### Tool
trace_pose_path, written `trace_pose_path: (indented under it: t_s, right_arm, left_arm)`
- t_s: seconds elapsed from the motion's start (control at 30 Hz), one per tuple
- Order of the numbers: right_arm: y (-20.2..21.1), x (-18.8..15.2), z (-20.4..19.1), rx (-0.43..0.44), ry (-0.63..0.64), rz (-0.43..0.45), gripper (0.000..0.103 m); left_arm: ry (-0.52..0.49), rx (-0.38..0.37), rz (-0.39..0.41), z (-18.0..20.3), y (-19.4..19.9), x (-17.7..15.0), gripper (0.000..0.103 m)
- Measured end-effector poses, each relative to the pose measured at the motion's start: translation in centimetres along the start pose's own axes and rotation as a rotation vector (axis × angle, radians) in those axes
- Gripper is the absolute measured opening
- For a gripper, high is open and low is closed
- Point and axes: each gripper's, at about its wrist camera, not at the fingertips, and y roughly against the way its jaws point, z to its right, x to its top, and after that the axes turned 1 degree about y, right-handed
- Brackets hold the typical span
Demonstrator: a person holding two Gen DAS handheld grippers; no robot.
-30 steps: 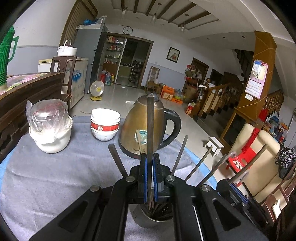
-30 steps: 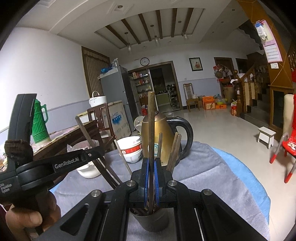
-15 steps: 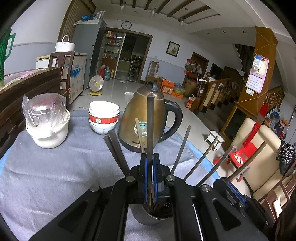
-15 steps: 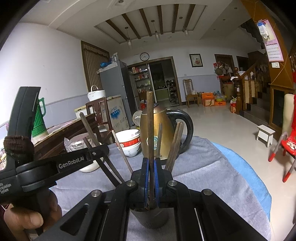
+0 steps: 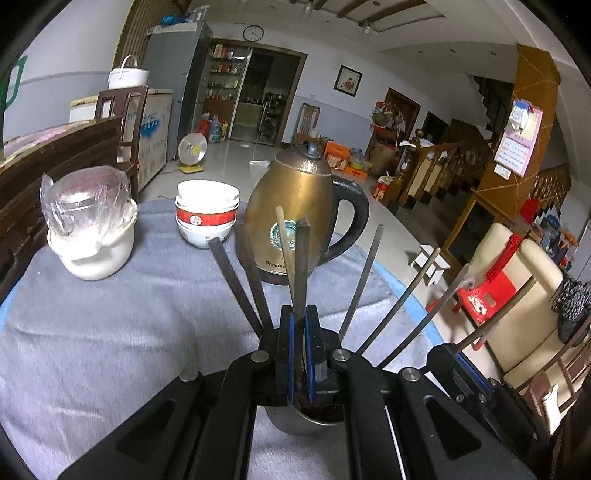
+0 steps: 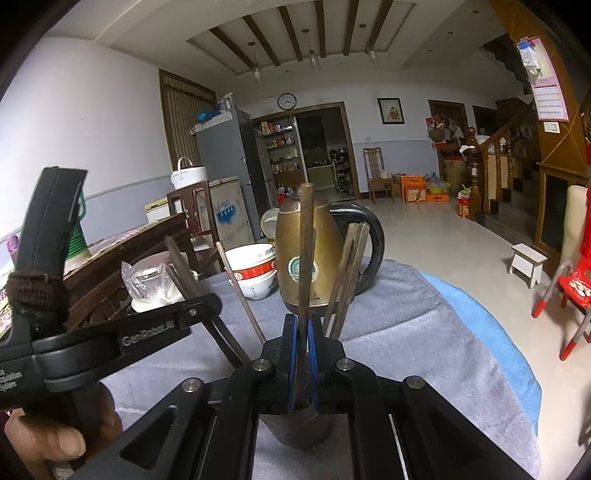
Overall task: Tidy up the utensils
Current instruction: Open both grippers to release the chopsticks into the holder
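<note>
Cloth-covered table [image 5: 110, 332] — kettle [image 5: 295, 206], stacked bowls [image 5: 207, 210], white pot [image 5: 92, 236] (bag-wrapped), utensil cup [image 6: 295, 428].

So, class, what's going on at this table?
A person is sorting chopsticks into a metal cup on the grey cloth. Each gripper's jaws are shut on one upright chopstick over the cup: left gripper on a dark chopstick, right gripper on a brown chopstick. A kettle stands behind.

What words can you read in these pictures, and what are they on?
"GenRobot.AI": on the left hand-held gripper body, blurred.
"Grelide": on the kettle base, partly cut off.
Calendar, freezer lettering, bowls emblem: too small to read.
Clock: numbers unreadable.
</note>
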Motion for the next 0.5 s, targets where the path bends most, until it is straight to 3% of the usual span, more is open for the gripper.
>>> trace_pose_path:
  t_s: [0.1,0.13,0.17,0.2,0.23,0.5]
  right_arm:
    - [0.8,0.5,0.1,-0.032,0.006,0.015,0.017]
    - [1.2,0.7,0.1,-0.037,0.005,0.026,0.023]
    - [1.6,0.9,0.2,-0.04,0.002,0.036,0.041]
    - [2.3,1.1,0.3,-0.04,-0.004,0.055,0.069]
    - [3.1,1.2,0.3,-0.04,-0.005,0.082,0.077]
    - [7.0,1.1,0.0,-0.068,-0.004,0.109,0.077]
  left_arm:
    - [0.01,0.001,0.029,-0.3,1.5,0.6,0.012]
    - [0.016,0.0,0.039,-0.4,2.2,0.9,0.021]
    - [0.021,-0.001,0.05,-0.5,2.7,1.0,0.03]
    - [0.026,0.001,0.068,-0.7,3.7,1.2,0.034]
    - [0.029,0.005,0.08,-0.8,4.2,1.3,0.04]
    - [0.029,0.06,0.118,-2.0,8.4,0.6,0.07]
